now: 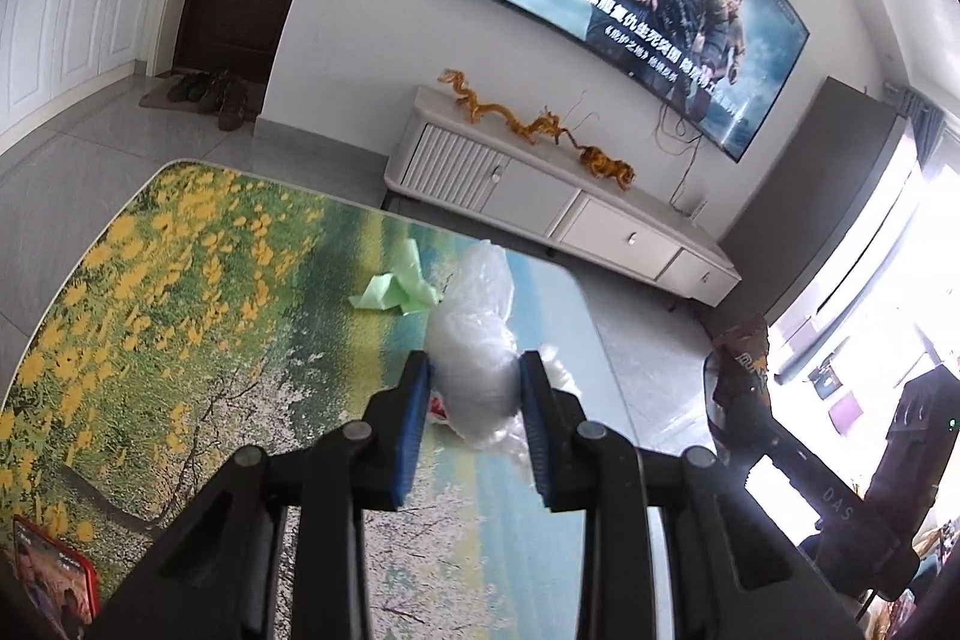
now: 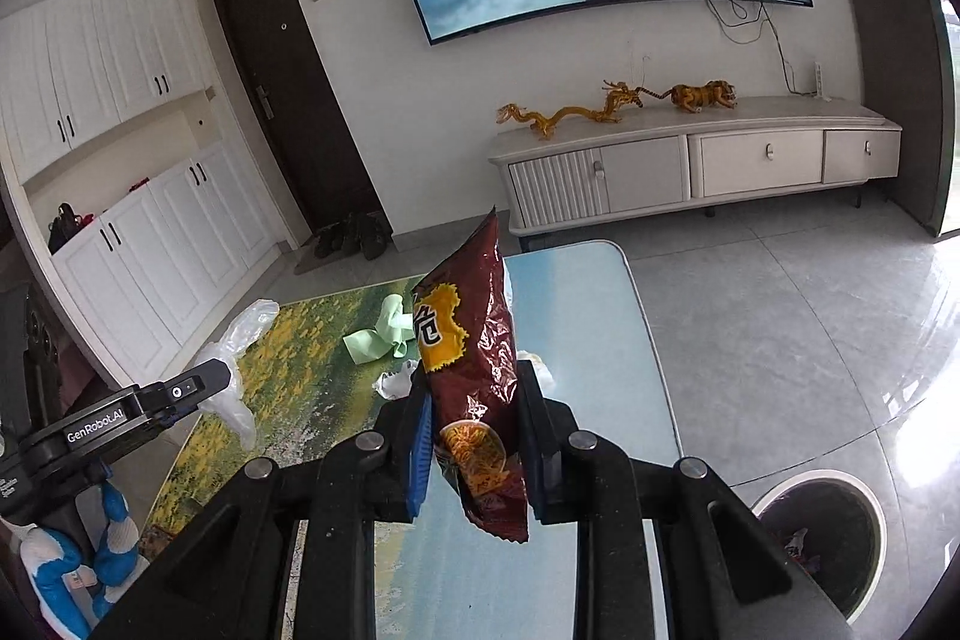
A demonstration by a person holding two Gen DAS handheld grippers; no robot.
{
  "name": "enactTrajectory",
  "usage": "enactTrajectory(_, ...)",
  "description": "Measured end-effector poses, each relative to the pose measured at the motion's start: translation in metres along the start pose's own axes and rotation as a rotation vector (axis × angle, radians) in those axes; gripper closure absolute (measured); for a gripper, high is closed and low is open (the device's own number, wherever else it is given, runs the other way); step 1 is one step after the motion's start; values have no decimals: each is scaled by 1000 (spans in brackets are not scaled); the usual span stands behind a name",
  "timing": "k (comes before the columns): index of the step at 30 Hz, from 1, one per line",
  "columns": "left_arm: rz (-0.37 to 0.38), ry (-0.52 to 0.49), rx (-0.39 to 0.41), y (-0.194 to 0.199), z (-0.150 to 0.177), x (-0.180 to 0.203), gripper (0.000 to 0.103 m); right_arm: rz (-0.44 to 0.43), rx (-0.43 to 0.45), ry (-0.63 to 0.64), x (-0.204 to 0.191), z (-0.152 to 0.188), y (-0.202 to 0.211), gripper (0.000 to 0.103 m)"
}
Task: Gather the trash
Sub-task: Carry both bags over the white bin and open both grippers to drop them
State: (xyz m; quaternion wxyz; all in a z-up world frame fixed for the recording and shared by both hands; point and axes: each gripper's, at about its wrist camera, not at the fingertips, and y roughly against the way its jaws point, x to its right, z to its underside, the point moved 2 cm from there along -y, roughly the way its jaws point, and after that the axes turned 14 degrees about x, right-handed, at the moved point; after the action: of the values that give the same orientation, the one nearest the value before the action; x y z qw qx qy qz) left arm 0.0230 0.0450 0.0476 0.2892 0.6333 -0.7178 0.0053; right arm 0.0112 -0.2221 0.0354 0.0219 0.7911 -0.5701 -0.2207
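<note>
While the right gripper [image 2: 474, 436] stands clamped on the brown snack bag [image 2: 474, 358], pinching it near its lower half, the bag rises upright between the blue pads [image 2: 420, 460], its long axis running up and away along the fingers and its bottom corner hanging free below them. Outward and down to the right of this gripper, on the grey floor beside the table's near corner, sits the round trash bin [image 2: 822, 544], its mouth open upward with some scraps already inside. That bin lies much nearer the right gripper than the left, so the coming move is probably a swing rightward and down to bring the bag over the mouth. The left gripper [image 1: 474, 400] is closed on a crumpled clear plastic bag [image 1: 474, 334], held above the printed tabletop [image 1: 180, 310]. Farther out on the table lies a crumpled green paper [image 1: 399, 289], not yet collected, just beyond the plastic.
</note>
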Motion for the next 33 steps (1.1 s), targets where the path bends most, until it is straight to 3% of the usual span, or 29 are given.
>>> enactTrajectory(7,72,-37,28,24,-4,33,75,34,61,-29,8,-11,34,80)
enactTrajectory(17,181,-95,4,34,11,82,75,122,117,-66,32,-14,74,80)
enactTrajectory(33,305,-238,-158,-6,78,173,75,314,86,-191,123,17,96,80)
